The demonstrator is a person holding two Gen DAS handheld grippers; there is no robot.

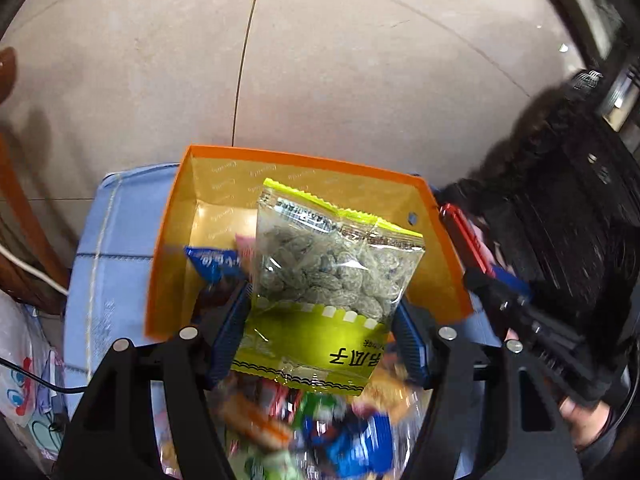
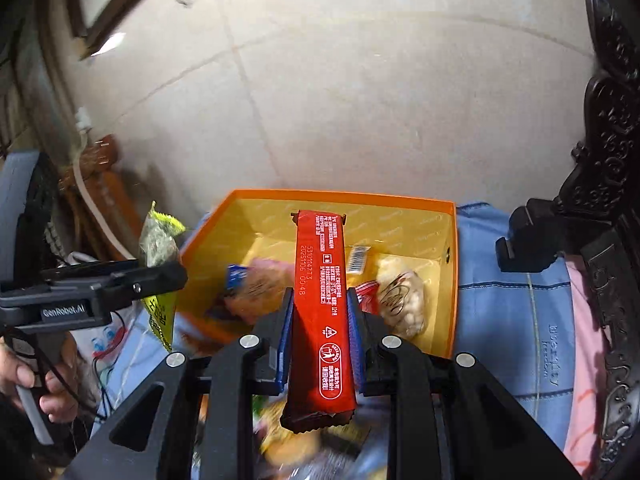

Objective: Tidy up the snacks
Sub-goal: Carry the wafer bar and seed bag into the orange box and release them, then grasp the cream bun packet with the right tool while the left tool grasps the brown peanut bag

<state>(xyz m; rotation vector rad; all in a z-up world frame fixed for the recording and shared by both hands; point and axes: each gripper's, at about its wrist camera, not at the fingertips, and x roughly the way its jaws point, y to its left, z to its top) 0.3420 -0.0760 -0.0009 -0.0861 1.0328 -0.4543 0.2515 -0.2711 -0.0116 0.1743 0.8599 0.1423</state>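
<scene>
My left gripper [image 1: 322, 300] is shut on a yellow-green seed packet [image 1: 332, 276] with a clear window, held over the near edge of an open orange box [image 1: 168, 240]. The right gripper [image 2: 320, 308] is shut on a long red snack bar [image 2: 322, 300] that points out over the same orange box [image 2: 450, 280]. Inside the box lie a blue packet [image 2: 236, 274], a pink packet [image 2: 262, 284] and a clear bag of pale nuts [image 2: 402, 300]. In the right wrist view the left gripper [image 2: 160, 276] shows at the left with the seed packet [image 2: 158, 240].
The box stands on a light blue cloth [image 2: 516, 312]. A blurred heap of loose snack packets [image 1: 320, 428] lies under both grippers. Dark carved wooden furniture [image 2: 612, 160] rises on the right, a plastic bag [image 1: 20, 364] and cables on the left. Beyond is tiled floor [image 1: 360, 60].
</scene>
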